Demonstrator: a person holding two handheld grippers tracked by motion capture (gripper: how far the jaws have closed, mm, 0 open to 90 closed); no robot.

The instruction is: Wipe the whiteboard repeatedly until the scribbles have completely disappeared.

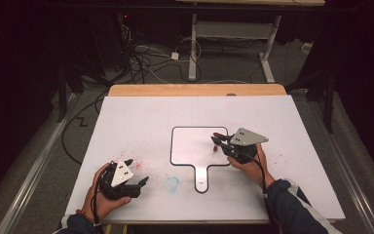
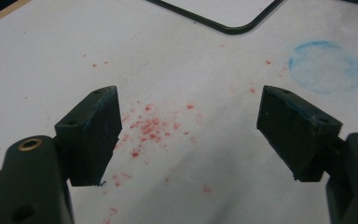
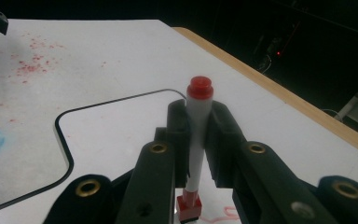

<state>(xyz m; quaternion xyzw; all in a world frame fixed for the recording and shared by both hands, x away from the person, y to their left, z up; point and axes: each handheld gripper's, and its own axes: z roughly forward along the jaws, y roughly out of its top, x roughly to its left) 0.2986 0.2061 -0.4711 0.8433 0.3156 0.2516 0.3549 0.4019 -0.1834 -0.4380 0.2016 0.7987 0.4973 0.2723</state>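
Near the right half of the surface (image 1: 126, 112), toward its near edge, we hold the right gripper (image 1: 220, 141) over the board (image 1: 187, 146), a small whiteboard with a dark rim and a handle pointing at the near edge. Its fingers (image 3: 179, 135) are clamped on the marker (image 3: 198, 126), a white barrel with red ends. The marker stands across the fingers, one red end down at the board, close to or touching it; we cannot tell which. A faint red line shows on the board beside that lower end.

Near the left corner of the near edge, we rest the left gripper (image 1: 135, 171) with its fingers (image 2: 93, 133) wide apart and nothing between them. Below them lie red specks (image 2: 147, 128) and, toward the board, a blue ring smear (image 2: 328, 65).

The step in hand appears to be drawing on the board. To do it well:
- Keep the grip firm; the barrel is smooth and could slip or twist under pressure.
- Hold the marker close to upright, so the tip, not the barrel edge, meets the board.
- Press lightly and evenly. Heavy pressure may push the unrestrained board across the surface.
- Keep strokes inside the rim.
- If the board slides, we judge that the left gripper could steady its handle.

No containers are present.
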